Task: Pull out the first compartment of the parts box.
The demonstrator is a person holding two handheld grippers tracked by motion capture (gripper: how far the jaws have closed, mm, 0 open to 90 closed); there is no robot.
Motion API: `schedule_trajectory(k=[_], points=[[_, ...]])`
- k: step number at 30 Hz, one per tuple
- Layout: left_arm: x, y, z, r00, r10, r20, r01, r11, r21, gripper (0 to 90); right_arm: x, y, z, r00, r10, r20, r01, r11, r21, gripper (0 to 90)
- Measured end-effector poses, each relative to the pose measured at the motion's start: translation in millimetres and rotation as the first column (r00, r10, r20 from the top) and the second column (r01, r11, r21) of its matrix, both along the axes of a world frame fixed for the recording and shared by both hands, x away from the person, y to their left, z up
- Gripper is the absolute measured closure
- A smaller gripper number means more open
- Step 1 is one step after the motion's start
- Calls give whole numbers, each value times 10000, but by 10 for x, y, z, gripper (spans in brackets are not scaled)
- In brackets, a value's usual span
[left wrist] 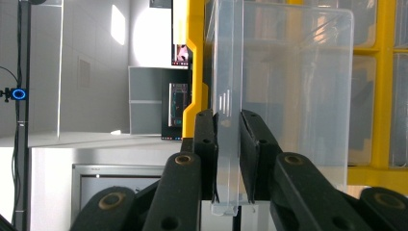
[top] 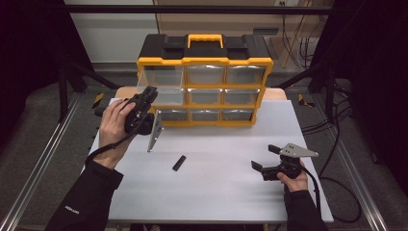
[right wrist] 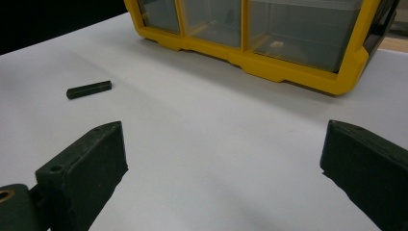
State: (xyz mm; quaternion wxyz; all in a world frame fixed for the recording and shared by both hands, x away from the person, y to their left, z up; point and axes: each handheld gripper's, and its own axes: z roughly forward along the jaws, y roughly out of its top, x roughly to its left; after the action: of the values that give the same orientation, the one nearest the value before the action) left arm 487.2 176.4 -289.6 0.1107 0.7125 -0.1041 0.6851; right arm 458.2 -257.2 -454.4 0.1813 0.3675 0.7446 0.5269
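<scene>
I count one yellow-and-black drawer cabinet (top: 204, 72) on one white table (top: 216, 192). It has nine clear drawers, in three rows of three. One of them, the upper-left drawer (top: 161, 84), sits pulled out, the other eight look flush. One yellow carry handle (top: 205, 39) on top. One small black bar (top: 179, 162) lies loose on the tabletop. Two grippers are mine: one left gripper (top: 149, 94), one right gripper (top: 265, 158). Each has two black jaws, four in all. Two grey three-cornered plates, one per gripper. Two cables, two of my hands, two dark sleeves.
</scene>
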Motion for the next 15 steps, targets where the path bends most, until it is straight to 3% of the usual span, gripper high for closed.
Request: schedule_trajectory(k=[8,15], points=[[0,-3,13,9998,14,-197,-19,9996,-292,764,-5,-4,7,10000,-15,9,15,10000,18,24],[-14,11,47,9980,-39,-632,-9,9972,-752,744,-5,-3,7,10000,-31,-8,31,10000,35,24]])
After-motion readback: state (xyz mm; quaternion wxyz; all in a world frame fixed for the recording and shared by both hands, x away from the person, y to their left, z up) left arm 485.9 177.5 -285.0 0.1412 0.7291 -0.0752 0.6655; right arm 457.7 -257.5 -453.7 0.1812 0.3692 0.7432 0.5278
